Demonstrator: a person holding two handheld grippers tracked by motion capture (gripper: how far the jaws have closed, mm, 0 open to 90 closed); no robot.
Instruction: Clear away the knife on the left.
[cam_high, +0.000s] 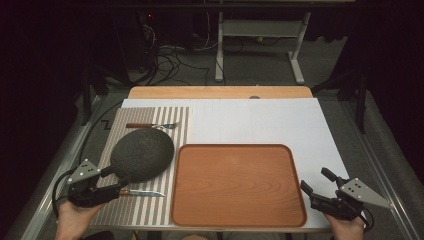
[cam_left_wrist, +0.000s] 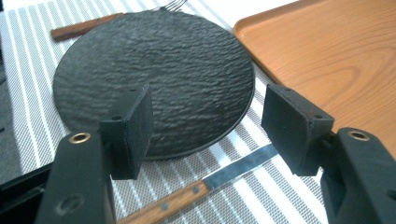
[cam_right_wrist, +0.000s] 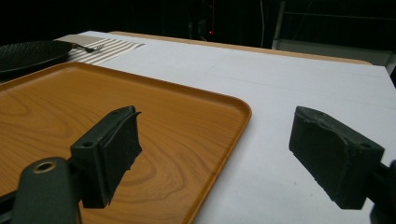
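A round, dark plate (cam_left_wrist: 154, 79) with a rippled, slate-like surface is being approached by the left gripper (cam_left_wrist: 208, 121), whose blocky black jaws are being held wide apart just over its near rim. The plate is lying on a striped woven placemat (cam_high: 175, 120), between a wooden-handled fork (cam_high: 150, 125) and a wooden-handled knife (cam_left_wrist: 205, 186) with a smooth steel blade. A rounded-corner wooden tray (cam_high: 237, 185), grain showing, is lying just beside it. The right gripper (cam_right_wrist: 215, 154) is being held wide open over the tray's right edge.
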